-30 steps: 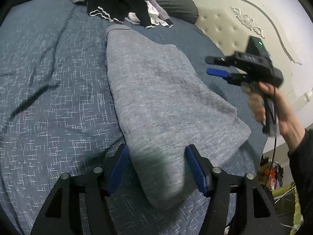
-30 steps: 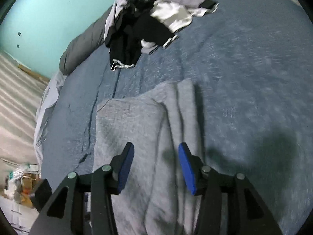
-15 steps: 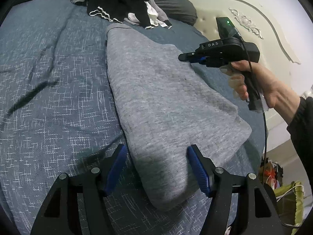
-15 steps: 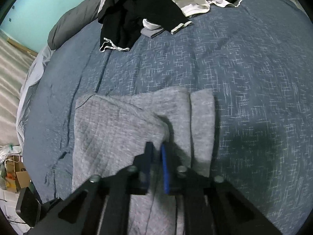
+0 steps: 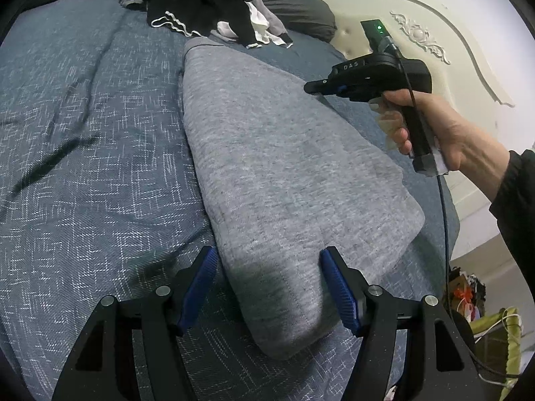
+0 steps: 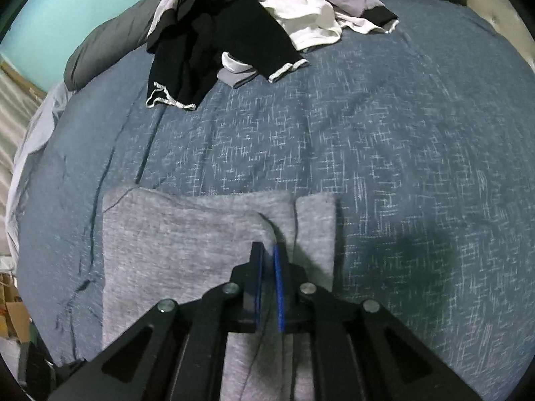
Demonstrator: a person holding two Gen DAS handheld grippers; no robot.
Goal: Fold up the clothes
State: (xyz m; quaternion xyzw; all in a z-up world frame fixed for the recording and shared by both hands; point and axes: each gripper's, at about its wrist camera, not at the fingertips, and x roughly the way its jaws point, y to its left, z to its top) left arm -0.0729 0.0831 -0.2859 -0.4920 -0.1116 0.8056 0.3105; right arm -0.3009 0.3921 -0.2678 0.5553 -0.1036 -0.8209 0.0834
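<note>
grey garment point(image 5: 287, 180), folded into a long strip, lies on the blue bed point(image 5: 93, 173). left tongs point(image 5: 267, 287) hang over its near end, blue pads wide apart on either side of the cloth without pressing it. right tongs point(image 6: 267, 257), held in a hand point(image 5: 434, 133) with a dark sleeve, have just been closing and now sit nearly together over the garment's far corner; whether cloth is caught between them cannot be told. a clothes pile point(image 6: 254, 23) lies well apart near the dark pillow point(image 5: 294, 13) and cream headboard point(image 5: 434, 33).
</note>
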